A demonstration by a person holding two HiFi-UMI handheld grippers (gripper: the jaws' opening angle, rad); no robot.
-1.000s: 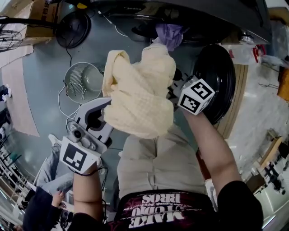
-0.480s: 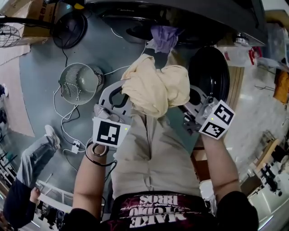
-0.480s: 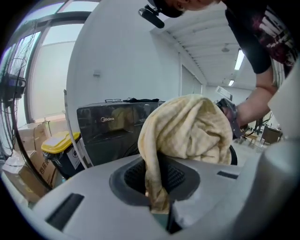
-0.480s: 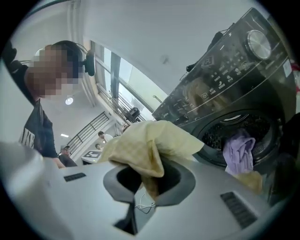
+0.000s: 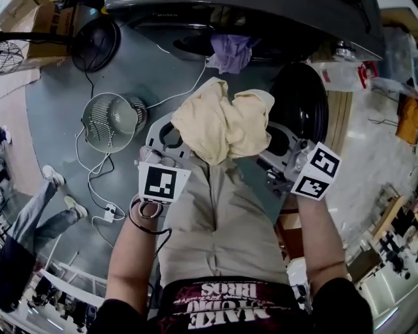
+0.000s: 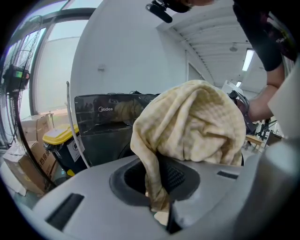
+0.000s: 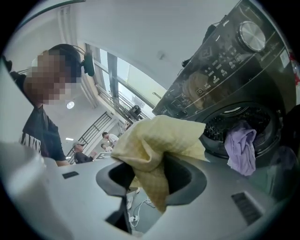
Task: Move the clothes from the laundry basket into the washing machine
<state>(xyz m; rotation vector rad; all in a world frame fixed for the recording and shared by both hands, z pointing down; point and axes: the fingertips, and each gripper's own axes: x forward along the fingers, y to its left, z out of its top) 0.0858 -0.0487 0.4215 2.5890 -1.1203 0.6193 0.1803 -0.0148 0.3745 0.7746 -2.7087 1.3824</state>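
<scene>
1. Head view: yellow cloth is now bunched in a ball btwn both tools. It's held in the air in front of the washer, above the person's lap, not in the drum.
2. 1 s ago the cloth hung spread out & much bigger in the pic. The left tool sat low at its lower-left edge. Since then that tool has come up & in toward pic centre, against the cloth's left side.
3. Right tool: its marker cube has slid toward pic right & lower vs 1 s ago. It's now at the cloth's right side.
4. Vs half a sec ago: layout nearly the same, cloth & both tools barely shifted.
5. Left gripper view: jaws pressed nearly together, pinching a fold of cloth that runs down into the gap. The rest is heaped above them.
6. Right gripper view: jaws have just been opening & now stand spread. A tail of cloth hangs thru the gap, w/ floor visible beside it.
7. Purple garment hangs from the drum mouth, same spot as before. The round door is swung open, at pic right of the cloth.
8. Floor: wire fan cover lies left of the left tool. The bystander at lower left has changed position.
</scene>
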